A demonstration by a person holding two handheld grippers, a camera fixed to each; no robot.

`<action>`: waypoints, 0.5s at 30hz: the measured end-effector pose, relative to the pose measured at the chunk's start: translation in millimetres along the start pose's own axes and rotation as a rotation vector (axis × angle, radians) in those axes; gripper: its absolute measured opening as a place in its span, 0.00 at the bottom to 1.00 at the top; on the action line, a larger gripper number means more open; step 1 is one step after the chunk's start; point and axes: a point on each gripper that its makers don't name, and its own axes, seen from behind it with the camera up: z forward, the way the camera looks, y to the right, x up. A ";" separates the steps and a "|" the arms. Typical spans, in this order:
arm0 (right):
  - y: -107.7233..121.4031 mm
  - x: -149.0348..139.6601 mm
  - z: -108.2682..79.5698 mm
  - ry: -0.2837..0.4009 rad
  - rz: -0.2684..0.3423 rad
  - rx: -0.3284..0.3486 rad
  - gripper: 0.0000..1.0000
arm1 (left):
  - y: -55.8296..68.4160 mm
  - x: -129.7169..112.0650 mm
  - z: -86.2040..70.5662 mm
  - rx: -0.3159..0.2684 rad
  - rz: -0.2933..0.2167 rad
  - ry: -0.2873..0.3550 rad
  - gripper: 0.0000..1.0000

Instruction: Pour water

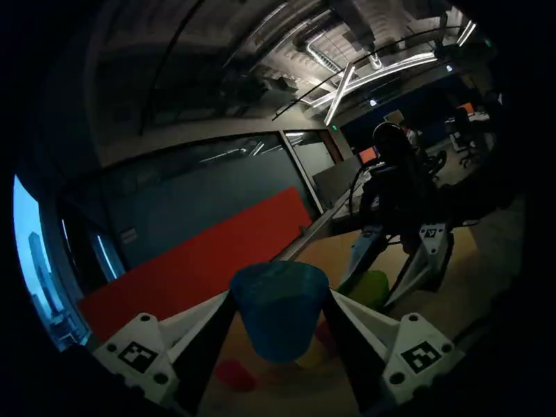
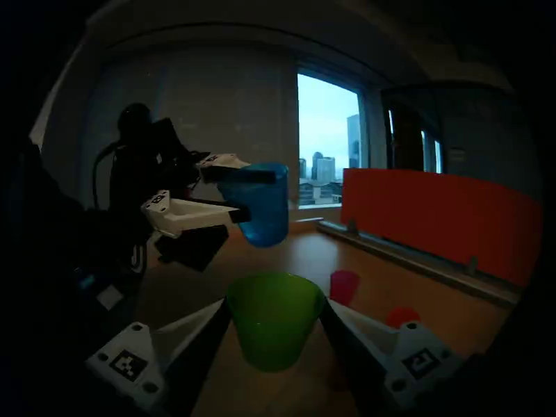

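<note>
A blue translucent cup (image 1: pixel 279 309) is held upright between the white fingers of my left gripper (image 1: pixel 279 326), which is shut on it. Beyond it, the right gripper (image 1: pixel 396 267) holds a green cup (image 1: pixel 367 288) lower over the wooden table. In the right gripper view, the green cup (image 2: pixel 274 317) sits upright between my right gripper's (image 2: pixel 275 333) fingers, which press on both its sides. The blue cup (image 2: pixel 257 203) hangs higher and farther off, clamped in the left gripper (image 2: pixel 233 191), a little left of the green cup and slightly tilted.
A wooden table (image 2: pixel 306 260) lies below both cups. On it stand a pink cup (image 2: pixel 343 286) and a red cup (image 2: pixel 402 316); a red cup (image 1: pixel 235 374) also lies under the blue one. An orange partition (image 2: pixel 445 215) borders the table. A window (image 2: pixel 326 142) is behind.
</note>
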 end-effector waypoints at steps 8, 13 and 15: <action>-12.9 4.4 5.9 0.006 -0.005 0.033 0.91 | -8.7 7.7 -0.3 0.025 0.094 0.016 0.85; -17.8 5.4 8.9 0.008 -0.008 0.046 0.91 | -11.1 11.5 0.1 0.029 0.138 0.020 0.85; -19.1 6.1 10.1 0.010 -0.009 0.050 0.91 | -11.2 13.8 0.3 0.029 0.154 0.026 0.85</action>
